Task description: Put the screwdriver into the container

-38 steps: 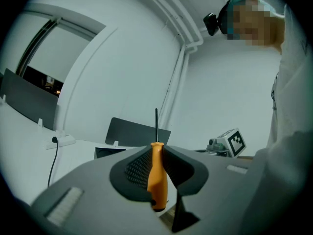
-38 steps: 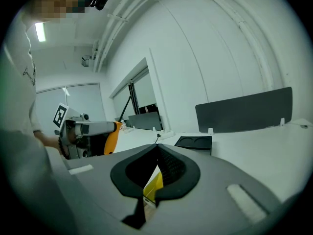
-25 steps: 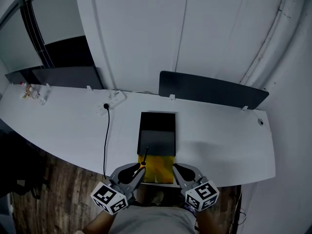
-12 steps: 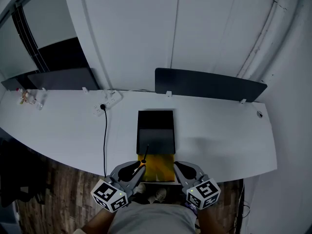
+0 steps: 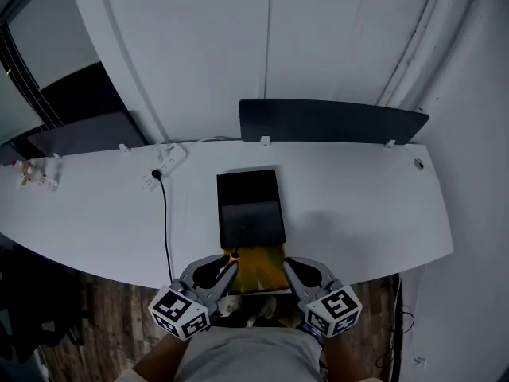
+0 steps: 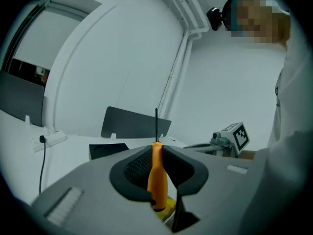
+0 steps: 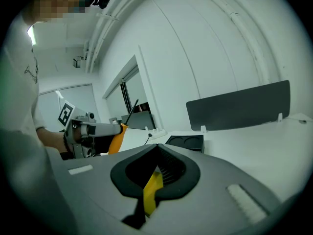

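The left hand-held gripper (image 6: 157, 151) is clamped on the orange-handled, dark-shafted screwdriver (image 6: 157, 177). Its shaft points toward the far side, at the near edge of the white curved tabletop (image 5: 358, 213) and just short of the black rectangular container (image 5: 250, 205). The right hand-held gripper (image 7: 156, 148) is narrow, tips together, just right of a flat yellow pad (image 5: 262, 267).

Counts: one desk (image 5: 358, 213); one screwdriver (image 6: 157, 176); one black container (image 5: 250, 201); one yellow panel (image 5: 258, 267); one power strip (image 5: 167, 165); two hand-held grippers: left hand-held gripper (image 5: 228, 263), right hand-held gripper (image 5: 289, 265).
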